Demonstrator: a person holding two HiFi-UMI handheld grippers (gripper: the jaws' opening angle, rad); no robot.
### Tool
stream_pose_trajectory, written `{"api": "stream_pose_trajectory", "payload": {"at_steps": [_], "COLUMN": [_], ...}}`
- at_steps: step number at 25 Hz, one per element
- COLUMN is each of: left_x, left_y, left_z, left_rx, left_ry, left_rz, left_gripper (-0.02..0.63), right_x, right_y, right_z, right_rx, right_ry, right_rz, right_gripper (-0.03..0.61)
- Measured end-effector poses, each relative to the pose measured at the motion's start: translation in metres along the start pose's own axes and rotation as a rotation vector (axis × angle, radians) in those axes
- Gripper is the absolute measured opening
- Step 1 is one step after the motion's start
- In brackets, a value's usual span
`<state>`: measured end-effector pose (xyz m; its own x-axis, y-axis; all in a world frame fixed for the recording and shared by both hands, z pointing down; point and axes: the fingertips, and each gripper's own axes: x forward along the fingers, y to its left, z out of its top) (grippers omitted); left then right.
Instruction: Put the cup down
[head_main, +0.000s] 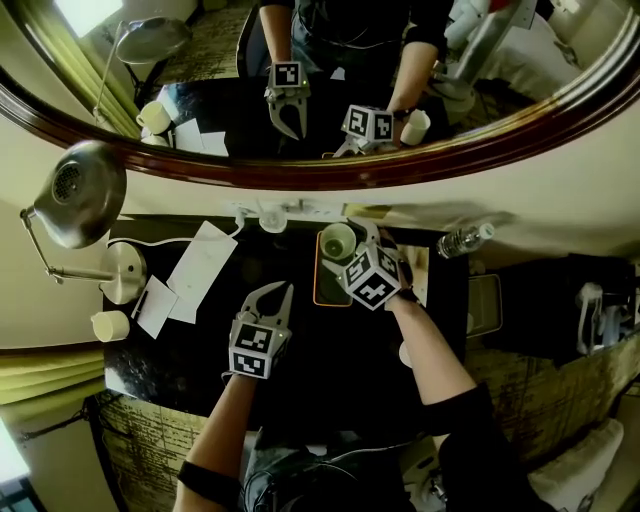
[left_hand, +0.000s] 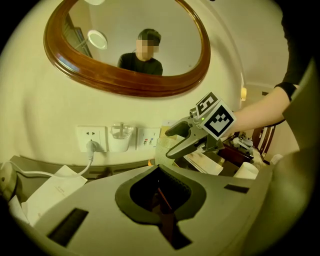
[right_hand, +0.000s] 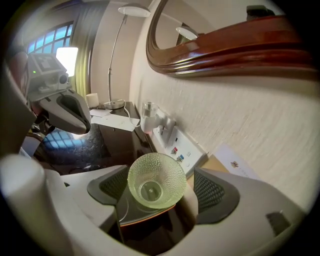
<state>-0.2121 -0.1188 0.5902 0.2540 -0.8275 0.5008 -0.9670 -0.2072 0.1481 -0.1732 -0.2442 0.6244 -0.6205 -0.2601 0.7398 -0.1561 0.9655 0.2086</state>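
Right gripper (head_main: 355, 245) stands released over the far middle of the glossy black table (head_main: 300, 350): its jaws are spread wide, one on each side of the pale green, dimpled glass cup (right_hand: 156, 179), and the ribbed dark pads (right_hand: 214, 190) stand clear of the glass with a gap on both sides. The cup stands upright, mouth up, at the far end of a small dark tray with an orange rim (right_hand: 147, 215). The tray lies close to the far wall, just near of a white strip of wall sockets (right_hand: 182, 150).

The left gripper (head_main: 283, 292) hangs over bare table to the left of the tray, apart from it. Its jaws are clenched together with nothing between them.

Further left on the table lie white sheets of paper (head_main: 200, 265), and beyond them stand a chrome desk lamp (head_main: 75, 195) and a small white paper cup (head_main: 110, 325). A clear plastic water bottle (head_main: 465, 240) lies at the far right edge. Above the sockets hangs an oval mirror with a dark wooden frame (head_main: 300, 172).
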Motion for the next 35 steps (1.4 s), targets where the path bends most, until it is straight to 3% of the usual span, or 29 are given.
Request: {"api": "stream_pose_trajectory", "payload": {"at_steps": [10,15,23,26,31,35], "left_x": [-0.031,-0.055,-0.091,-0.102,-0.115,-0.127], "left_y": [-0.036,-0.053,-0.069,-0.072,-0.097,-0.099], "left_z": [0.024,0.034,0.053,0.053,0.05,0.036], "left_rx": [0.066,0.079,0.094,0.094,0.123,0.127], "left_ry": [-0.008,-0.019,-0.046,-0.048,-0.02,-0.001], "left_rz": [-0.041,-0.061,-0.086,-0.091,-0.155,-0.163], "left_gripper": [0.002,0.002,0.002,0.002,0.002,0.002], "right_x": [-0.074,-0.123,-0.208,-0.235,-0.262,-0.275], "right_y": [0.023,0.04,0.05,0.057,0.086,0.104], "right_z": [0.001,-0.006,-0.019,-0.025,-0.045,-0.064], "right_rx": [0.165,0.223,0.419,0.505,0.498,0.557], "right_ry": [-0.084,-0.12,-0.21,-0.254,-0.239,-0.249], "right_rz": [-0.012,-0.05,-0.163,-0.178,-0.186,-0.212], "right_gripper": [0.379,0.188,0.013,0.003,0.003,0.003]}}
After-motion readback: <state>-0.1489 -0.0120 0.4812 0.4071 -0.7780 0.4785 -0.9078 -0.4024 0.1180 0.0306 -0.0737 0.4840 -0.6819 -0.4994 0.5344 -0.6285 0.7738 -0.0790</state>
